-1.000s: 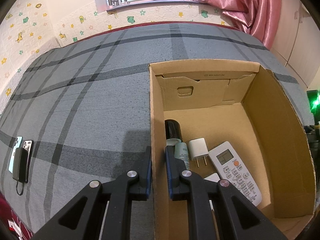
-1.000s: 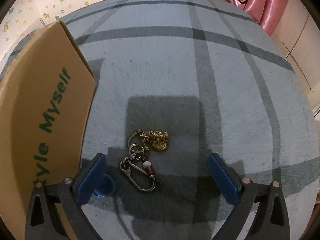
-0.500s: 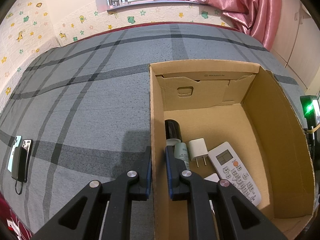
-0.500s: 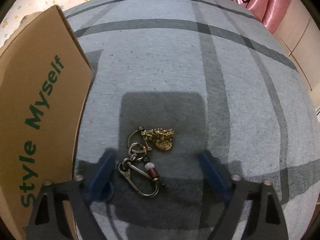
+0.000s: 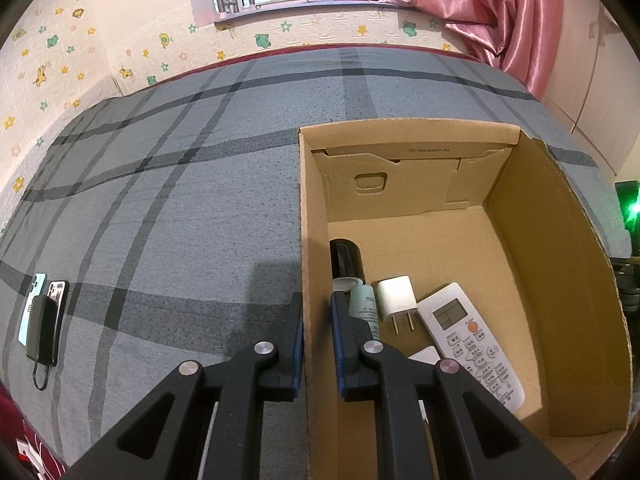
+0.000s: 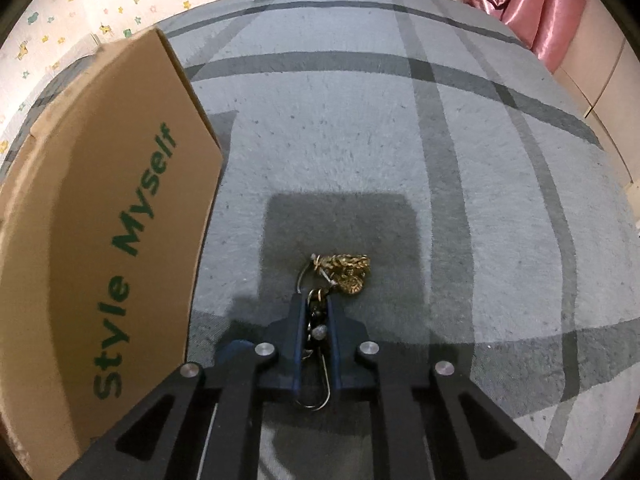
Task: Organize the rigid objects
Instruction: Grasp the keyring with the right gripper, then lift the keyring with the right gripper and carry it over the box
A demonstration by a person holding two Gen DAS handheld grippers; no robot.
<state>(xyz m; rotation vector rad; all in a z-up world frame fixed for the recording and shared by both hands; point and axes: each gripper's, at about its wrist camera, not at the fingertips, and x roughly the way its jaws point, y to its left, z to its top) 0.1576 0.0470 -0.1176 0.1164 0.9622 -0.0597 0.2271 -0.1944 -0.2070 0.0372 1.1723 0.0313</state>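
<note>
The cardboard box (image 6: 100, 216) has "Style Myself" printed in green up its outer side, easy to read from the right wrist view. There's also a tiny line of print on the inner flap at the far end, but it's too small to make out. The white remote control (image 5: 468, 344) has button labels that I can't read either.

The right hand-held gripper (image 6: 316, 320) is clamped tight on the keychain (image 6: 340, 276), just right of the box on the grey plaid bed (image 6: 400, 140). The blue pads pinch the ring and bead part, the silver carabiner clip hangs back between the fingers, and the gold charm sticks out just past the fingertips, lying on the blanket.

The left hand-held gripper (image 5: 316, 320) is closed on the box's left wall (image 5: 306, 240), one finger outside and one inside, the cardboard edge running straight up between them.

Inside the box, near that gripped wall: a black cylinder (image 5: 346, 258), a pale green tube (image 5: 364, 308) lying next to it, a white charger plug (image 5: 394, 294) with its two prongs pointing toward the camera, and then the remote to the right. A white corner of something peeks out behind the gripper finger, but I can't tell what it is.

Way off on the left edge of the bed there are two phones (image 5: 40, 304) side by side with a dark power bank (image 5: 42, 330) on top.
</note>
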